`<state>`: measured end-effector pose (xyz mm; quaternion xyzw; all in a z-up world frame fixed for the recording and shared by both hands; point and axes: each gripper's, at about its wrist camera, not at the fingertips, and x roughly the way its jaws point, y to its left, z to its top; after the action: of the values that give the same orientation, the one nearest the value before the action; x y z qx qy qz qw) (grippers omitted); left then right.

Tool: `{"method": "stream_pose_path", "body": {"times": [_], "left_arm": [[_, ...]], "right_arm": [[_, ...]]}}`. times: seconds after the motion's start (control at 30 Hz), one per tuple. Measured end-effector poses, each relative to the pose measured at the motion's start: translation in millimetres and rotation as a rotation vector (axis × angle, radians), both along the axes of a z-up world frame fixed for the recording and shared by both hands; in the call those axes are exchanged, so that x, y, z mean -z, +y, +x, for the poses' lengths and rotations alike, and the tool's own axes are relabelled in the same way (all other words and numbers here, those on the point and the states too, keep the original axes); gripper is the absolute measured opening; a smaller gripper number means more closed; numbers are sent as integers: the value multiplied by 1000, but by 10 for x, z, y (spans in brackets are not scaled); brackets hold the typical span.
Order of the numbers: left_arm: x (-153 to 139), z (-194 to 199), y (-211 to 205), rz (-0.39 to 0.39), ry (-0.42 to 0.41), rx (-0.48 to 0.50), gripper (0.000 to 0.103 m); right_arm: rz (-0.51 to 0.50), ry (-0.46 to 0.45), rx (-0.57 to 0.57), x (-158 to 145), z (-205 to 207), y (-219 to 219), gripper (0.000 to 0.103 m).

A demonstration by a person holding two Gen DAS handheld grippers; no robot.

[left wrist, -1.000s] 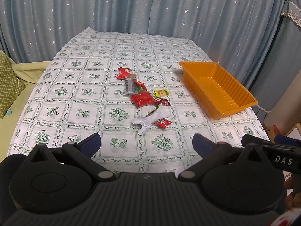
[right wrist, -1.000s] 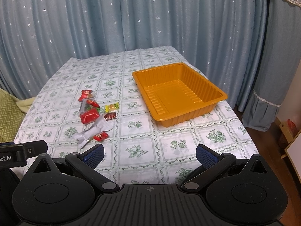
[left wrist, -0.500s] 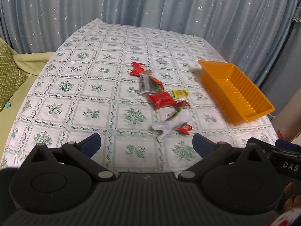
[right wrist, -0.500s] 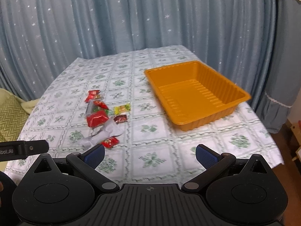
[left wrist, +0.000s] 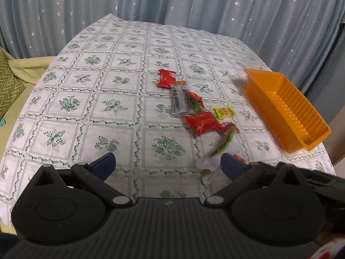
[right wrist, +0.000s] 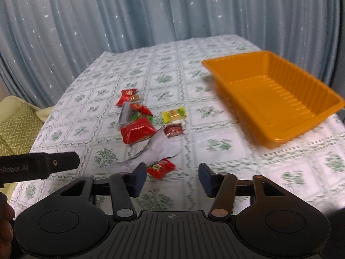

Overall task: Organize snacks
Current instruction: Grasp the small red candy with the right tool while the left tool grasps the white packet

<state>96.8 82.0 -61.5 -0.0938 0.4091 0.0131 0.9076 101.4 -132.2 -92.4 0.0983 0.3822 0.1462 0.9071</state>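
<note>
In the left wrist view the white wrapper [left wrist: 210, 166] and the small red snack [left wrist: 239, 158] beside it are smeared and half hidden behind the left gripper's fingertip [left wrist: 230, 167], while the orange tray [right wrist: 278, 99] is motion-blurred in the right wrist view.
</note>
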Motion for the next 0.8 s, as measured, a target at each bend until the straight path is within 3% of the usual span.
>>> {"method": "stream_pose_path", "body": {"times": [0.37,0.8], "left_arm": [[105,228,110,-45,12,-8,103],[202,299,-23,-49,19,73,103]], "right_arm": [[-35,51,-17,360,361,324,44],[-91,4,-64,406,317,203,39]]}}
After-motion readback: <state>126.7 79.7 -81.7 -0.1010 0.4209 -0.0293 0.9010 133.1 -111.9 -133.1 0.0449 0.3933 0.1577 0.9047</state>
